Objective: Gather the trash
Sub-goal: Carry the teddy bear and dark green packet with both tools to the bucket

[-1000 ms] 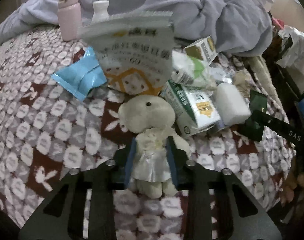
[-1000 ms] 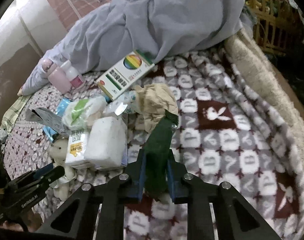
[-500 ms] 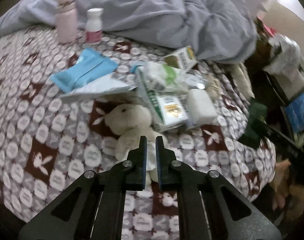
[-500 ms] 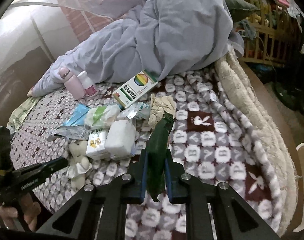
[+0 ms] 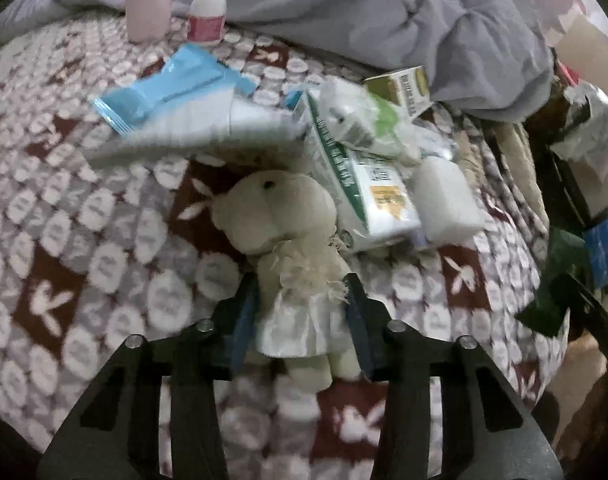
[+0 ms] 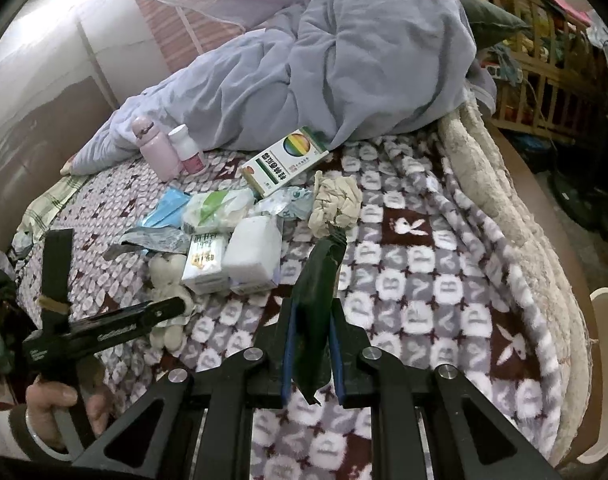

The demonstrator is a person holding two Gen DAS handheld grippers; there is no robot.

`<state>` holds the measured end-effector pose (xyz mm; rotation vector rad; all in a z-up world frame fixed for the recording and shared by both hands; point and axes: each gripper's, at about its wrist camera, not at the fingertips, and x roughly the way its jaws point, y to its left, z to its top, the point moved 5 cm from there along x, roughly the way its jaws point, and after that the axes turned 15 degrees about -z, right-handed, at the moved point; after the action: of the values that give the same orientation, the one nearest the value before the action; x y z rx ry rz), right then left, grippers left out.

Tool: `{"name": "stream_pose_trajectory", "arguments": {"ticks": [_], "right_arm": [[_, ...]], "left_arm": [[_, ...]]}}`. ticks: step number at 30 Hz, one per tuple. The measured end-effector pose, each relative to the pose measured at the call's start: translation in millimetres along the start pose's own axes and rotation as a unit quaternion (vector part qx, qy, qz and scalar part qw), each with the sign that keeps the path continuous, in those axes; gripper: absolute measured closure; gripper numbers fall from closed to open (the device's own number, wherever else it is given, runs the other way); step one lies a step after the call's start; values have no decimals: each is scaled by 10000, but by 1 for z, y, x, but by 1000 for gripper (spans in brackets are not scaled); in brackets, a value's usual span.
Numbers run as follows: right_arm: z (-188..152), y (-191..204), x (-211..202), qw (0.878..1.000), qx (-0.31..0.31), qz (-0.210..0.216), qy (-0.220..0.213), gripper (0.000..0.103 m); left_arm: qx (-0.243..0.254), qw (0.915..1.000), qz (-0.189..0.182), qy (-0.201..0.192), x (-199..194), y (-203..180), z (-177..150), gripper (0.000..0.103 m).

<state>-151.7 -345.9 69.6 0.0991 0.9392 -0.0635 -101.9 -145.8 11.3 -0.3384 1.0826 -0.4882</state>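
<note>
The dark green crumpled foil wrapper (image 6: 316, 300) stands clamped between the blue pads of the right gripper (image 6: 312, 344), raised above the brown-and-grey rabbit-patterned fleece blanket (image 6: 444, 300), nearer the camera than the heap of litter.

The centre of that heap is a white-and-green carton with a yellow label (image 5: 368, 196). Touching its right side lies a white rectangular foam block (image 5: 444, 200). On the carton's top end rests a crumpled white-and-green plastic bag (image 5: 356, 120). Behind it, against the rumpled lavender-grey duvet (image 5: 384, 12), sits a small green-and-white cardboard box (image 5: 408, 88). To the carton's left lie a flat silvery-white pouch (image 5: 195, 136) and a light blue plastic packet (image 5: 171, 88), and well beyond those stand a pale pink bottle (image 5: 147, 4) and a small white bottle with a pink label (image 5: 207, 12).

Just beside the carton's lower left corner lies a cream plush rabbit in a white satin dress (image 5: 287, 248). The left gripper (image 5: 299, 320) has just been opening; its jaws stand apart on either side of the toy's body, the pads alongside the dress without squeezing it.

In the right wrist view a crumpled beige paper wad (image 6: 336, 200) lies beyond the wrapper's tip.
</note>
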Motion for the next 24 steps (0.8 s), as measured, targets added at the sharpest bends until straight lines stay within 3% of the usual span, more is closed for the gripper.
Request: {"name": "stream_pose_trajectory", "arguments": {"ticks": [2, 5, 8, 11, 13, 15, 16, 17, 24], "right_arm": [[-1, -2, -3, 10000, 17, -4, -23, 88], [-3, -6, -8, 10000, 24, -21, -65, 88], [-5, -15, -12, 9999, 114, -59, -63, 88], [-9, -24, -14, 9997, 245, -67, -27, 88], [-11, -28, -18, 9996, 258, -71, -35, 88], [-13, -29, -19, 9997, 249, -65, -28, 88], [-15, -29, -19, 9997, 246, -50, -14, 88], [-15, -29, -19, 9997, 247, -46, -1, 88], [-17, -25, -14, 9997, 222, -26, 99, 88]], "left_arm": [[166, 9998, 55, -11, -13, -8, -1, 96], [340, 9992, -227, -31, -30, -27, -1, 97], [673, 9973, -264, -81, -38, -48, -1, 97], [728, 9972, -157, 5, -34, -52, -5, 97], [565, 9981, 88, -237, -33, -42, -7, 95], [357, 9990, 144, -218, -26, -30, -6, 72], [270, 9994, 135, -196, -21, -24, -7, 47], [140, 9996, 78, -224, -17, -18, -8, 41], [-226, 9997, 130, 1, 26, 2, -5, 39]]}}
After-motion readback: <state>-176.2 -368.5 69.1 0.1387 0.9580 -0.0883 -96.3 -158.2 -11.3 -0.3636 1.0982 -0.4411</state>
